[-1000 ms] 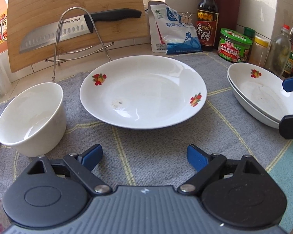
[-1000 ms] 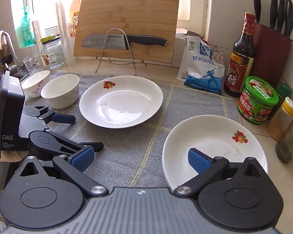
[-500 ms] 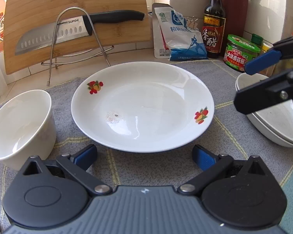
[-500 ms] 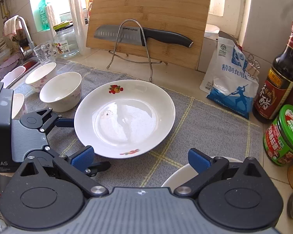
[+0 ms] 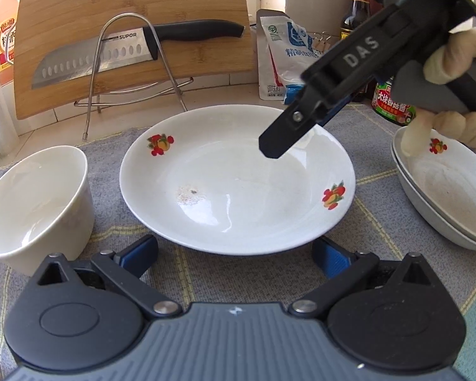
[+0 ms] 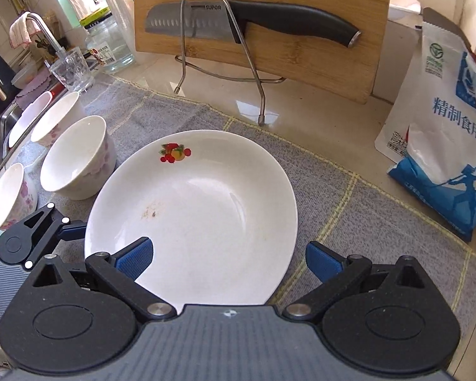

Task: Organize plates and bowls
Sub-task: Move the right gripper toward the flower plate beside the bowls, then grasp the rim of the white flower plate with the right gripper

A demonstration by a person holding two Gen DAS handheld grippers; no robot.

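Note:
A white plate with fruit prints lies on the grey cloth; it also shows in the right wrist view. My left gripper is open at the plate's near rim, one finger on each side. My right gripper is open and hovers above the plate's right part; it shows from the side in the left wrist view. Two stacked plates sit at the right. A white bowl stands left of the plate, with more bowls beyond it.
A bamboo cutting board with a knife on a wire rack stands behind the plate. A salt bag, a sauce jar and a bottle line the back right. A glass and the sink are at the left.
My right gripper has swung left from the stacked plates to above the middle plate. My left gripper has moved forward up to the plate's near rim.

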